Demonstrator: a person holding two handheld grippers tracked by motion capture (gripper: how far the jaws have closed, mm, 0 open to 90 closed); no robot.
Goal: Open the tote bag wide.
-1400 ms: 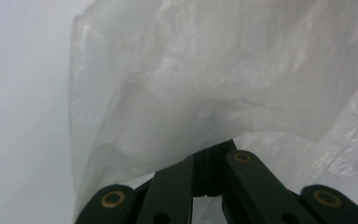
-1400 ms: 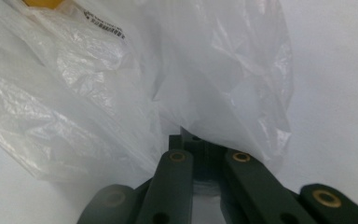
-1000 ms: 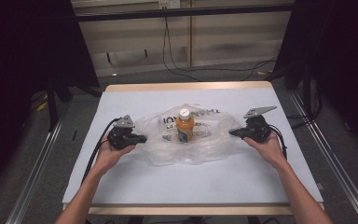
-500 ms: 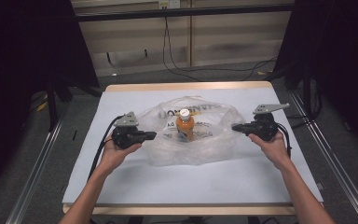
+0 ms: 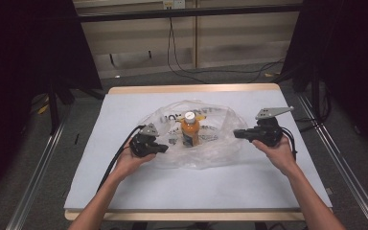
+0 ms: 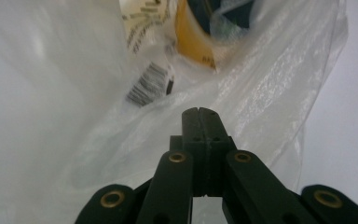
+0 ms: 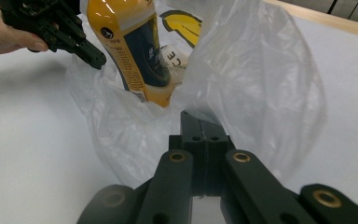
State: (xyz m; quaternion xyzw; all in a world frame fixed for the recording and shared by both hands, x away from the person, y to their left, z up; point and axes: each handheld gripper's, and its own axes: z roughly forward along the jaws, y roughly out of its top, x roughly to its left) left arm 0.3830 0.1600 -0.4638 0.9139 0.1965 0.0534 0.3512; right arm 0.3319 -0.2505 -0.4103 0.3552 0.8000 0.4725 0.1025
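Note:
A clear plastic bag (image 5: 211,143) with printed lettering lies in the middle of the table. An orange bottle (image 5: 190,130) with a white cap stands upright inside it. My left gripper (image 5: 164,149) is at the bag's left edge, jaws shut on the film. In the left gripper view the left gripper (image 6: 199,112) pinches the bag (image 6: 261,88), with the bottle (image 6: 193,37) beyond it. My right gripper (image 5: 236,134) is shut on the bag's right edge. The right gripper view has the right gripper (image 7: 198,120) closed on the film (image 7: 256,84), with the bottle (image 7: 137,46) close ahead.
The table (image 5: 124,110) has a pale top with a wooden rim (image 5: 191,88). Metal rails (image 5: 38,172) run along both sides. Cables (image 5: 211,72) lie on the floor behind the table. Dark curtains hang at the left and right.
Both grippers pulled the bag's edges up and apart, so the bag stands taller around the bottle. Since half a second ago the left gripper has shifted inward toward the bottle.

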